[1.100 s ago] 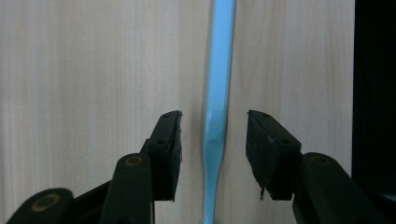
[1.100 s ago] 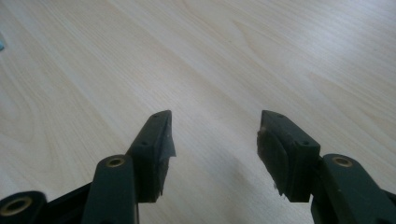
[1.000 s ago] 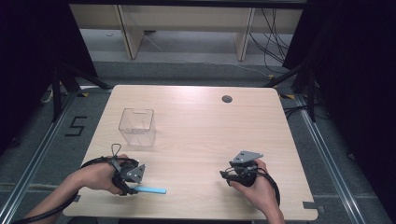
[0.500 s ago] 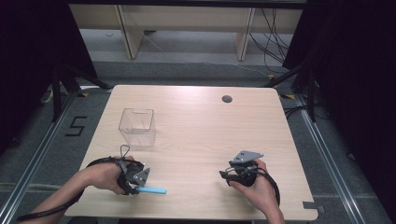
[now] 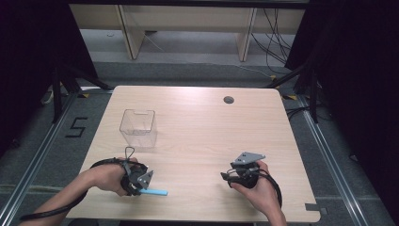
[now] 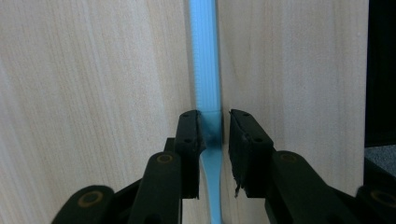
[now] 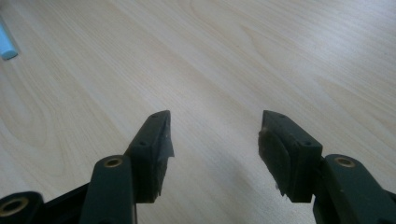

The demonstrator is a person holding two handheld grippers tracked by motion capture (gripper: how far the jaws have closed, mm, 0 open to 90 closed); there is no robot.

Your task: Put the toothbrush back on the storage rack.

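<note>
Blue strip [image 6: 206, 60] between tool [image 6: 213, 128] jaws

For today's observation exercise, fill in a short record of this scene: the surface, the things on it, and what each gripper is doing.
Surface: wooden table
Container: clear plastic box, upright, on the table's left half
Blue item: flat blue strip, lying on the table near its front edge
Left gripper: jaws astride the strip, one touching it, a small gap at the other
Right gripper: jaws wide apart, nothing between them, over bare table
Other: small dark hole near the table's far edge
</note>
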